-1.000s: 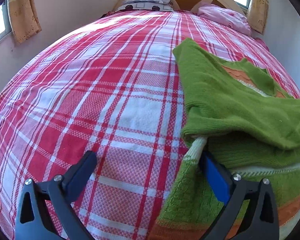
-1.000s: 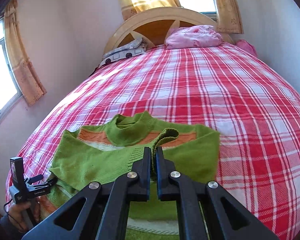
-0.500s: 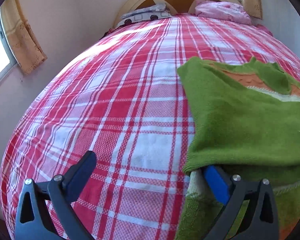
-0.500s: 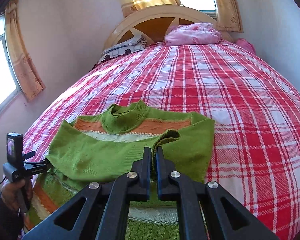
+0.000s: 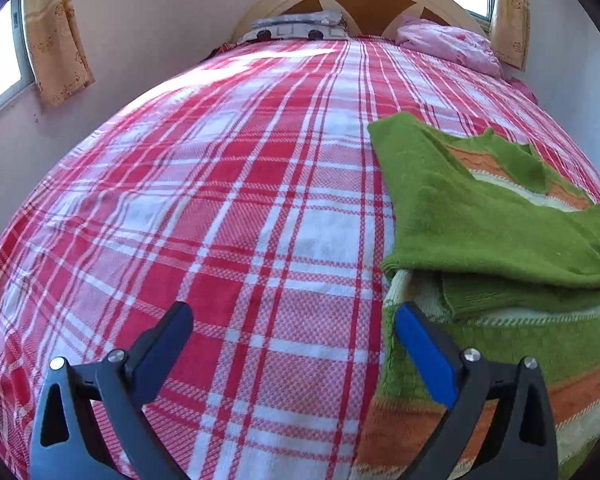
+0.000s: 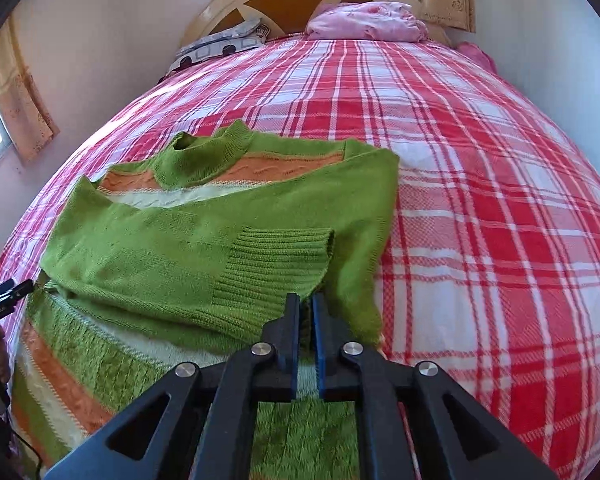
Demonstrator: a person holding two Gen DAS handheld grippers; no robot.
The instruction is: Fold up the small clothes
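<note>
Lying near the foot of the red-and-white plaid bedspread (image 6: 480, 184), the small green knit sweater with orange and cream stripes (image 6: 147, 248) has both sleeves folded across its chest. The right gripper (image 6: 306, 312) is clamped on the ribbed cuff (image 6: 271, 268) of the upper sleeve, jaws nearly touching. The left gripper (image 5: 295, 344) is spread wide and holds nothing, its right finger against the sweater's side edge. To finish this step well, lay the cuff flat on the body, keep the sleeve edge parallel to the stripes, then release without dragging the knit. The pink pillow (image 6: 368, 20) lies well apart.
</note>
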